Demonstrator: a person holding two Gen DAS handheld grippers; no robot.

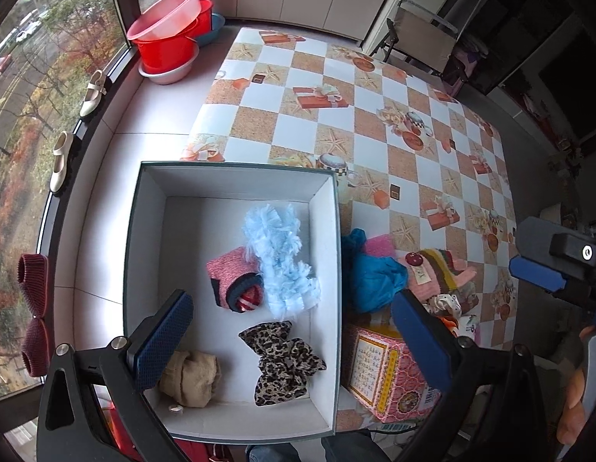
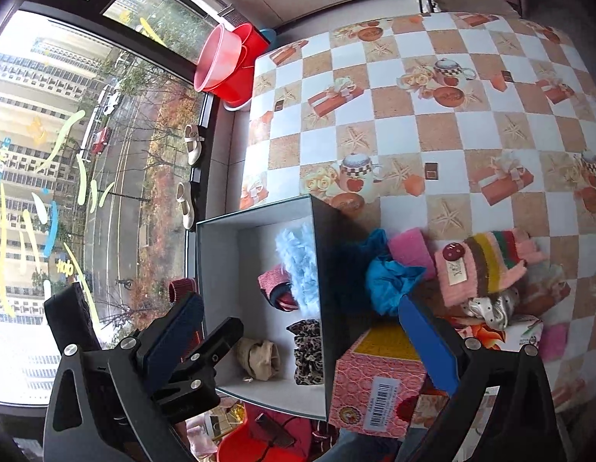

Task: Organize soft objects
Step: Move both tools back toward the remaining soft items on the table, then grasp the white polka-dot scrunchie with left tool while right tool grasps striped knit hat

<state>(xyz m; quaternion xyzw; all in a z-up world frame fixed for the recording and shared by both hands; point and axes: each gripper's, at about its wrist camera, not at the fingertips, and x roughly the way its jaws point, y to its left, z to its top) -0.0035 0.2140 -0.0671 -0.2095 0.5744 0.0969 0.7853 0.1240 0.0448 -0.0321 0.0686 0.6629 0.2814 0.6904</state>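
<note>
Left wrist view: your left gripper (image 1: 294, 323) hangs over the box (image 1: 236, 183), released, nothing between its pads.
Done: four soft pieces lie in the box below it: blue fluffy piece (image 1: 278, 261), pink knit item (image 1: 236, 281), leopard bow (image 1: 284, 362), beige stocking (image 1: 192, 379).
Left: a pile waits on the table just right of the left gripper: teal cloth (image 2: 390, 279), pink sponge (image 2: 411, 250), striped knit (image 2: 486, 265), spotted scrunchie (image 2: 490, 308).
Progress: by my guess, about halfway.
Right gripper (image 2: 303, 337): spread wide, empty, straddling the box's right wall; the pile sits forward and right of it.
</note>
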